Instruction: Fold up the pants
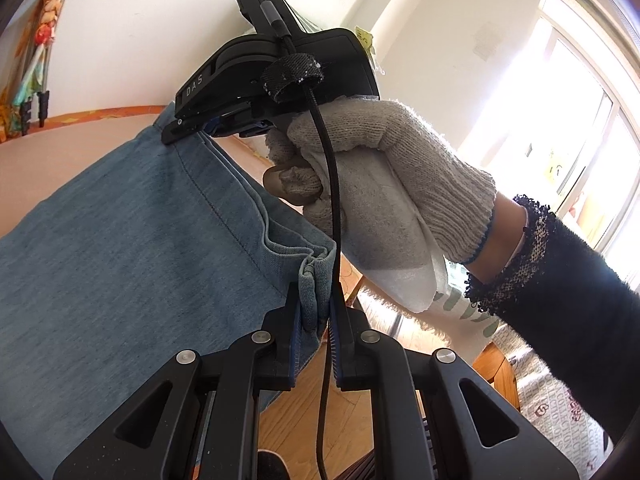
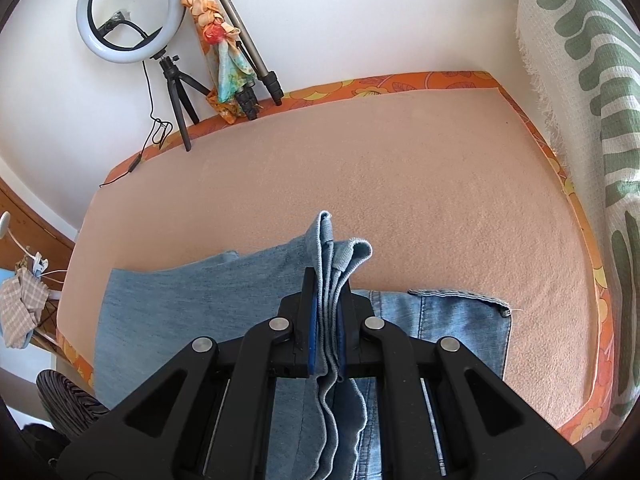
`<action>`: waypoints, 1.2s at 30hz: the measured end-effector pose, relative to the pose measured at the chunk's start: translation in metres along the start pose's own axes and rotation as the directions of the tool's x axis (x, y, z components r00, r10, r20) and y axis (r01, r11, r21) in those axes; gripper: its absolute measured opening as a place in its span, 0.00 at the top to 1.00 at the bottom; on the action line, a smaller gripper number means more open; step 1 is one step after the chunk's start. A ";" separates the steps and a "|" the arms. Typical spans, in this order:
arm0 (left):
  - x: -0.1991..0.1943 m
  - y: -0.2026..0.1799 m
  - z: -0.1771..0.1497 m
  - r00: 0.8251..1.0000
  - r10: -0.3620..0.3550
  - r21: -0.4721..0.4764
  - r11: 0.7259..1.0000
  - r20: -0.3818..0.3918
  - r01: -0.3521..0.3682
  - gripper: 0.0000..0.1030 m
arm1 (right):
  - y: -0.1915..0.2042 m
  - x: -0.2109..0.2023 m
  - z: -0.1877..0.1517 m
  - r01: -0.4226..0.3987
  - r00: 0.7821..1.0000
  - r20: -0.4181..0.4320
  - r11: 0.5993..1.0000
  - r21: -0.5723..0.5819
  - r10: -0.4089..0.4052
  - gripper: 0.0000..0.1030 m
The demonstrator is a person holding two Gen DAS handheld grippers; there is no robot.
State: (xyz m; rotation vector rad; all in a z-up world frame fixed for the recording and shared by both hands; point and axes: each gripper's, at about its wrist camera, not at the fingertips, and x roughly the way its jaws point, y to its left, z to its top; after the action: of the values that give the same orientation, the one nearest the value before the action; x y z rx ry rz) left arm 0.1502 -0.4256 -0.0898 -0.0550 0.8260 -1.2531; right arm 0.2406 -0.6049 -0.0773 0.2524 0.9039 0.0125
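Observation:
Light blue denim pants point(image 1: 132, 216) stretch between both grippers over a peach-coloured bed point(image 2: 360, 168). My left gripper point(image 1: 316, 300) is shut on a bunched hem of the pants. In the left wrist view the right gripper point(image 1: 200, 128), held by a gloved hand point(image 1: 380, 184), pinches the far corner of the same edge. In the right wrist view my right gripper point(image 2: 327, 280) is shut on several stacked denim layers point(image 2: 328, 248), with the waistband part of the pants point(image 2: 460, 312) lying flat on the bed below.
A ring light on a tripod point(image 2: 132, 12), a second tripod point(image 2: 248, 48) and a patterned scarf point(image 2: 220, 48) stand at the bed's far edge by the wall. A green-patterned white blanket point(image 2: 592, 120) hangs at right. Wooden floor point(image 1: 304, 412) lies beside the bed.

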 end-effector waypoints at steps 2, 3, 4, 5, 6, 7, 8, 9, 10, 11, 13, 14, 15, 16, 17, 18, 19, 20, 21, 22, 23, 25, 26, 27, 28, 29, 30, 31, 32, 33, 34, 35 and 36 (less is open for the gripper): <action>0.008 0.002 0.005 1.000 -0.005 -0.001 1.000 -0.007 0.005 0.90 | -0.010 0.001 -0.003 0.002 1.000 -0.005 1.000 0.007 -0.002 0.92; 0.012 0.002 0.005 1.000 -0.007 -0.001 1.000 -0.010 0.007 0.90 | -0.014 0.002 -0.004 0.002 1.000 -0.007 1.000 0.012 -0.002 0.92; 0.016 0.003 0.005 1.000 -0.009 -0.003 1.000 -0.014 0.009 0.90 | -0.017 0.003 -0.005 0.004 1.000 -0.010 1.000 0.015 -0.004 0.92; 0.018 0.006 0.006 1.000 -0.012 -0.006 1.000 -0.018 0.012 0.90 | -0.021 0.005 -0.005 0.004 1.000 -0.012 1.000 0.018 -0.004 0.92; 0.023 0.008 0.010 1.000 -0.014 -0.008 1.000 -0.023 0.014 0.90 | -0.024 0.007 -0.006 0.006 1.000 -0.014 1.000 0.022 -0.006 0.93; 0.026 0.009 0.013 1.000 -0.016 -0.008 1.000 -0.026 0.016 0.90 | -0.027 0.008 -0.007 0.008 1.000 -0.015 1.000 0.024 -0.007 0.93; 0.029 0.010 0.015 0.999 -0.018 -0.006 1.000 -0.029 0.018 0.90 | -0.030 0.008 -0.007 0.008 1.000 -0.016 1.000 0.023 -0.007 0.93; 0.032 0.012 0.018 0.999 -0.019 -0.003 1.000 -0.033 0.019 0.90 | -0.032 0.009 -0.008 0.009 1.000 -0.015 1.000 0.026 -0.008 0.93; 0.034 0.013 0.020 0.999 -0.019 0.001 1.000 -0.037 0.019 0.90 | -0.035 0.010 -0.008 0.006 1.000 -0.016 1.000 0.030 -0.006 0.93; 0.037 0.014 0.021 0.999 -0.017 0.007 1.000 -0.042 0.017 0.90 | -0.038 0.012 -0.009 0.005 1.000 -0.015 0.999 0.035 -0.005 0.93; 0.042 0.013 0.025 0.999 -0.017 0.004 1.000 -0.051 0.017 0.90 | -0.044 0.016 -0.012 0.008 1.000 -0.019 0.999 0.049 -0.007 0.93; 0.045 0.015 0.025 0.998 -0.016 0.003 1.000 -0.057 0.016 0.90 | -0.048 0.019 -0.013 0.007 1.000 -0.024 0.998 0.055 -0.006 0.93; 0.048 0.016 0.026 0.998 -0.016 0.002 1.000 -0.061 0.016 0.90 | -0.050 0.021 -0.015 0.007 1.000 -0.029 0.998 0.057 -0.006 0.93; 0.050 0.015 0.026 0.998 -0.016 0.002 1.000 -0.066 0.016 0.90 | -0.053 0.024 -0.016 0.009 0.999 -0.032 0.998 0.059 -0.007 0.93; 0.053 0.016 0.026 0.997 -0.015 0.003 1.000 -0.070 0.015 0.90 | -0.055 0.026 -0.017 0.006 0.999 -0.034 0.998 0.062 -0.004 0.93; 0.055 0.016 0.027 0.997 -0.015 0.003 1.000 -0.074 0.015 0.90 | -0.057 0.028 -0.018 0.005 0.999 -0.036 0.998 0.064 -0.002 0.93; 0.058 0.017 0.027 0.997 -0.015 0.001 1.000 -0.078 0.015 0.90 | -0.059 0.031 -0.019 0.004 0.999 -0.039 0.998 0.067 -0.002 0.93; 0.060 0.019 0.028 0.996 -0.016 -0.001 1.000 -0.082 0.016 0.90 | -0.061 0.033 -0.019 0.004 0.999 -0.043 0.998 0.067 -0.001 0.93; 0.062 0.020 0.028 0.996 -0.016 -0.001 1.000 -0.087 0.016 0.90 | -0.062 0.036 -0.020 0.005 0.999 -0.047 0.998 0.067 -0.002 0.93; 0.065 0.021 0.029 0.996 -0.016 -0.002 1.000 -0.091 0.016 0.90 | -0.062 0.038 -0.020 0.007 0.999 -0.052 0.998 0.067 -0.003 0.93; 0.065 0.018 0.028 0.995 -0.017 -0.003 1.000 -0.095 0.017 0.90 | -0.063 0.041 -0.021 0.007 0.998 -0.056 0.998 0.068 -0.004 0.93; 0.069 0.016 0.028 0.995 -0.017 -0.005 1.000 -0.103 0.016 0.90 | -0.065 0.044 -0.022 0.007 0.998 -0.063 0.998 0.067 -0.003 0.93; 0.070 0.016 0.029 0.994 -0.016 -0.007 1.000 -0.106 0.016 0.90 | -0.066 0.045 -0.021 0.006 0.998 -0.065 0.998 0.067 -0.001 0.93; 0.071 0.015 0.029 0.994 -0.016 -0.008 1.000 -0.109 0.015 0.90 | -0.066 0.046 -0.021 0.004 0.998 -0.067 0.998 0.069 0.001 0.93; 0.072 0.010 0.027 0.994 -0.014 -0.009 1.000 -0.111 0.013 0.90 | -0.066 0.047 -0.021 0.002 0.997 -0.071 0.998 0.069 0.003 0.93; 0.073 0.010 0.025 0.993 -0.015 -0.012 1.000 -0.113 0.013 0.90 | -0.067 0.047 -0.021 0.002 0.997 -0.074 0.998 0.069 0.003 0.93; 0.075 0.009 0.025 0.993 -0.014 -0.013 1.000 -0.115 0.012 0.90 | -0.066 0.047 -0.020 0.003 0.997 -0.076 0.998 0.069 0.002 0.93; 0.076 0.009 0.027 0.993 -0.013 -0.013 1.000 -0.120 0.012 0.90 | -0.065 0.048 -0.020 0.008 0.997 -0.079 0.998 0.066 -0.002 0.93; 0.077 0.009 0.027 0.992 -0.015 -0.012 1.000 -0.127 0.013 0.90 | -0.065 0.048 -0.020 0.015 0.997 -0.082 0.998 0.062 -0.010 0.93; 0.078 0.008 0.028 0.990 -0.011 -0.011 1.000 -0.139 0.009 0.88 | -0.064 0.047 -0.020 0.023 0.996 -0.084 0.998 0.065 -0.018 0.93; 0.079 0.008 0.028 0.988 -0.010 -0.013 1.000 -0.151 0.008 0.88 | -0.064 0.048 -0.019 0.030 0.996 -0.087 0.997 0.066 -0.024 0.93; 0.080 0.009 0.030 0.987 -0.007 -0.017 1.000 -0.160 0.004 0.87 | -0.064 0.047 -0.019 0.041 0.995 -0.089 0.997 0.064 -0.035 0.90; 0.079 0.010 0.030 0.986 -0.003 -0.022 1.000 -0.165 -0.001 0.83 | -0.063 0.045 -0.019 0.064 0.995 -0.084 0.996 0.062 -0.059 0.82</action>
State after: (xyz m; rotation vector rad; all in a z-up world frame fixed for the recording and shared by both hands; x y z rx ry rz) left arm 0.1811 -0.5015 -0.1140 0.0310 0.9831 -1.2613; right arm 0.2481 -0.6570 -0.1376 0.2854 0.9944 -0.0636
